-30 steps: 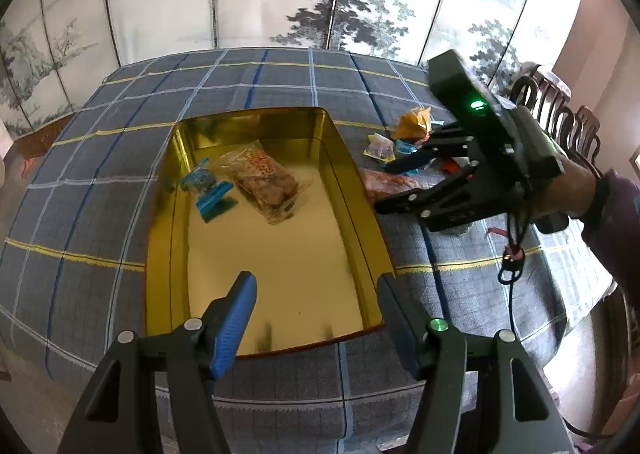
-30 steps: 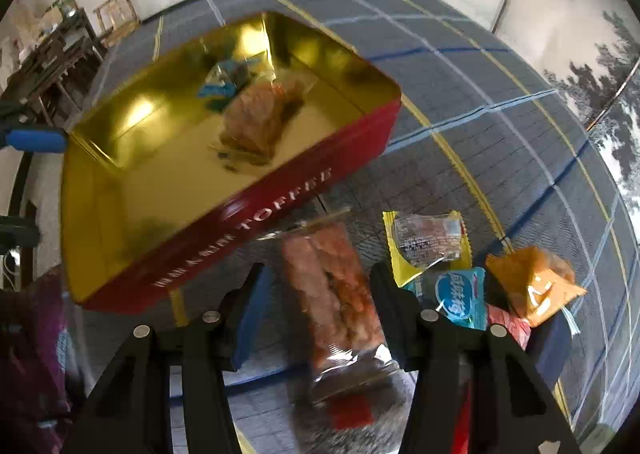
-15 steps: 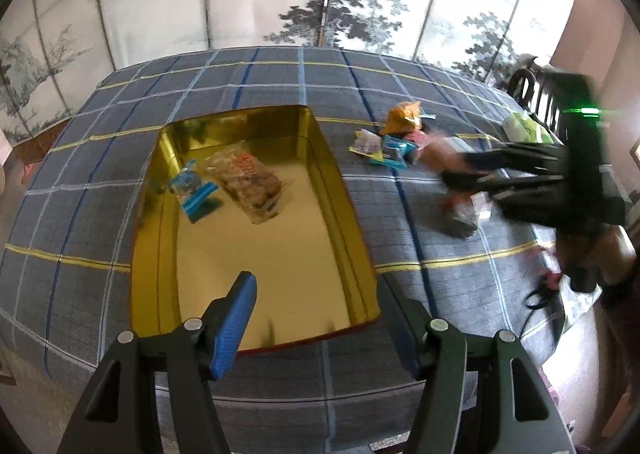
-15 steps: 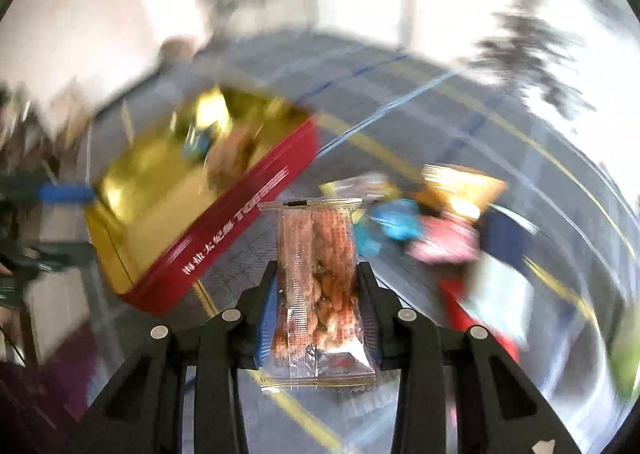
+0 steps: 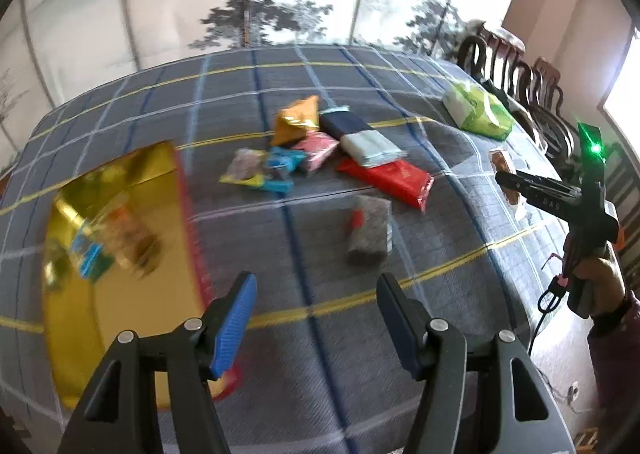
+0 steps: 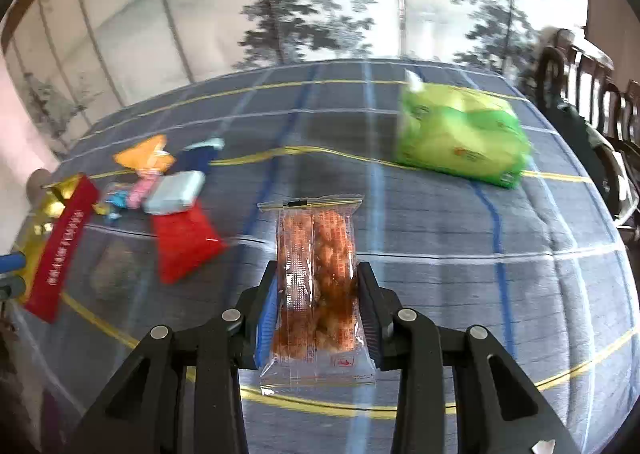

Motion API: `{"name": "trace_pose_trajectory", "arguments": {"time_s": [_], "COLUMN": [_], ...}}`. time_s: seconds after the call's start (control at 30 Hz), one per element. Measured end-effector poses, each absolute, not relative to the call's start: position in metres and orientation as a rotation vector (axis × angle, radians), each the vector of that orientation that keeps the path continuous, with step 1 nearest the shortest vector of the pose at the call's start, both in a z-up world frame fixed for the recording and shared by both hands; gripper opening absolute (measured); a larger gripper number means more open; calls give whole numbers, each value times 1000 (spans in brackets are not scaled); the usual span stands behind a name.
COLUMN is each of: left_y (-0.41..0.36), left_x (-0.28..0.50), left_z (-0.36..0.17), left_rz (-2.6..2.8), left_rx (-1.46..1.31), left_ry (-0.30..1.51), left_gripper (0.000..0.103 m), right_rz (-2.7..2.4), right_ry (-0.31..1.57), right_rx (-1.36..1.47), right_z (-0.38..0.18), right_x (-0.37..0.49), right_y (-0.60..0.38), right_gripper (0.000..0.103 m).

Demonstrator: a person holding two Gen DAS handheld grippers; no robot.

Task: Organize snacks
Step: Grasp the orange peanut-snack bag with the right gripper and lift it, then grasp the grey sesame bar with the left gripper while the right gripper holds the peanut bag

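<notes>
Lifted off the cloth, nut packet (image 6: 316, 286) clamped in right tongs (image 6: 317, 296), left tongs (image 5: 314, 318) wide, empty

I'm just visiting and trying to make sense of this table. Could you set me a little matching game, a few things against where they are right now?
Things:
1. clear nut packet
2. green bag
3. gold tin
4. red packet

Places:
A. lying in the snack pile, mid-table
B. alone at the table's far right
C. pinched in the right gripper
D. left of the pile, two snacks inside

Pairs: 1-C, 2-B, 3-D, 4-A
</notes>
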State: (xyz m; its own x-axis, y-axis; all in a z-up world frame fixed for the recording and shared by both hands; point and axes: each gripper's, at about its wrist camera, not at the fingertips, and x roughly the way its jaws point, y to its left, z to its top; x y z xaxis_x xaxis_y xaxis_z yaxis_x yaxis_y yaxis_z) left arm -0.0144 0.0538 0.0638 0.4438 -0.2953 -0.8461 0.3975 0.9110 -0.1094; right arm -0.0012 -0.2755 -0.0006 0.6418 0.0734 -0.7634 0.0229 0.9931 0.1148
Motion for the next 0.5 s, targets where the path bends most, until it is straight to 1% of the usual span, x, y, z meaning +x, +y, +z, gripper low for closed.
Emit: {"name": "trace_pose_trajectory", "arguments": {"time_s": [0.3,0.5], "left_y": [-14,-34], "left_x": [22,44], "left_z": [43,14], "left_rz": [-497,-489], "left_rx": [259,302], "left_ry": [1003,1069], "left_gripper": [64,64], "right_rz": [21,13], "right_ry": [916,904], "right_rx": [164,188], "right_z": [-31,-34], "right_x": [5,9], "right_y": [-290,-294], "right_gripper": [34,35]}}
